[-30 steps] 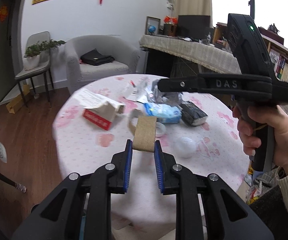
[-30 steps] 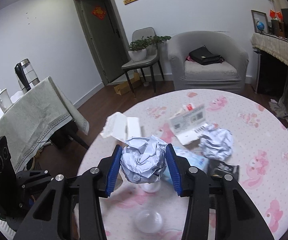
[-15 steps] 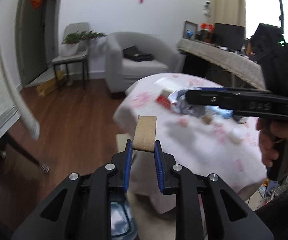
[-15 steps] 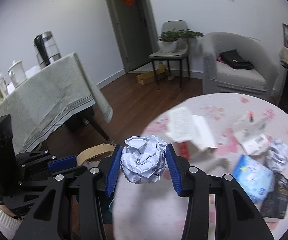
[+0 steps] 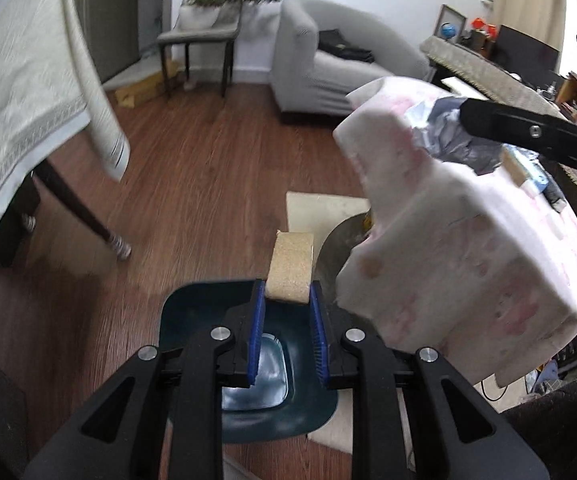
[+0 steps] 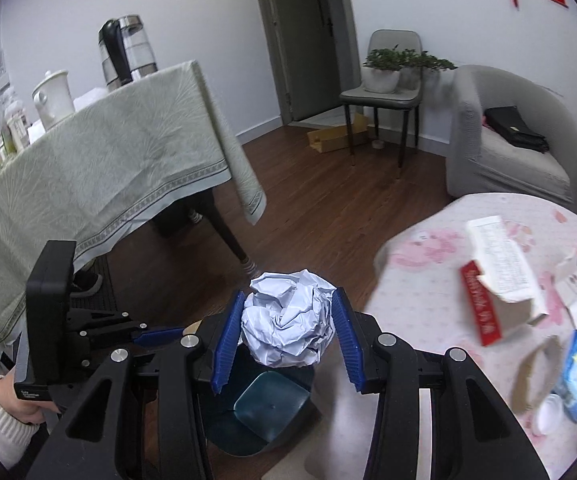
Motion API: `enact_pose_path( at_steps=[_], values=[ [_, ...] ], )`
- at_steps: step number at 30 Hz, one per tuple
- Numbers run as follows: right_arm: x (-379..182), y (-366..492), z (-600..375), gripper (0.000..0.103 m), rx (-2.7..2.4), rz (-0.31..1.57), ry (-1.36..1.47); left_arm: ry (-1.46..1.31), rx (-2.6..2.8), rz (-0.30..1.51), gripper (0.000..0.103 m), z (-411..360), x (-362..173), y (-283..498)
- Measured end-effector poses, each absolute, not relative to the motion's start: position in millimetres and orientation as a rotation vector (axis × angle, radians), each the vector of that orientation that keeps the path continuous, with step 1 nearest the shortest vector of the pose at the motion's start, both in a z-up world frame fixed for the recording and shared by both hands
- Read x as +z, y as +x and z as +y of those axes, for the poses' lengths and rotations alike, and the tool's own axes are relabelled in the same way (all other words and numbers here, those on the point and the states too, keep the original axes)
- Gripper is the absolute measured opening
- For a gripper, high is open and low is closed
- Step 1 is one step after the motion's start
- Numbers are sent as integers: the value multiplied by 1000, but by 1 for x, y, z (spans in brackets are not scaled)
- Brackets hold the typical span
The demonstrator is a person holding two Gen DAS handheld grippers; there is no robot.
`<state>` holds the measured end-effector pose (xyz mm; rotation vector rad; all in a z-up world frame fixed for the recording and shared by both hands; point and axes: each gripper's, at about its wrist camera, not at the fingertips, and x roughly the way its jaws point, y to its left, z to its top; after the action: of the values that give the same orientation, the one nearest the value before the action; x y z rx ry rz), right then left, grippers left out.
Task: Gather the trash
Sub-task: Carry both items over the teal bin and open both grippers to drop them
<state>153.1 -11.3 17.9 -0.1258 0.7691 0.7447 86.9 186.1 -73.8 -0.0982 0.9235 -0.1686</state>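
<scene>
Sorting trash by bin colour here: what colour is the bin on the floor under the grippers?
The bin is dark teal, a deep blue-green, seen best in the left wrist view.

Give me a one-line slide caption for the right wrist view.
Right gripper holding a crumpled paper ball above a dark teal trash bin beside the pink-patterned round table.

No legible txt or labels anywhere.

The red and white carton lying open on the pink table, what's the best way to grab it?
Take the red and white carton across its long narrow sides, coming from above. It lies flat on the table, so the broad faces offer no pinch. Probably avoid the torn, open end near the table edge, which looks likely to crumple.
</scene>
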Motion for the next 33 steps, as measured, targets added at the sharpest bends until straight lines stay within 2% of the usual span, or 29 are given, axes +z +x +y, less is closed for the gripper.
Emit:
enact_pose_path(
  at_steps=[14, 22, 26, 30, 33],
  values=[
    [-9, 148, 49, 46, 800, 832, -194, -186, -126, 1095, 23, 233, -125, 83],
    [-24, 145, 74, 46, 807, 861, -238, -168, -118, 1133, 25, 243, -137, 78],
    [-33, 144, 84, 46, 810, 884, -251, -175, -116, 1130, 44, 252, -139, 75],
    [-47, 145, 95, 45, 812, 916, -267, -172, -112, 1094, 46, 258, -129, 71],
    [-60, 146, 100, 45, 807, 943, -279, -181, -111, 1059, 54, 263, -119, 67]
  ],
)
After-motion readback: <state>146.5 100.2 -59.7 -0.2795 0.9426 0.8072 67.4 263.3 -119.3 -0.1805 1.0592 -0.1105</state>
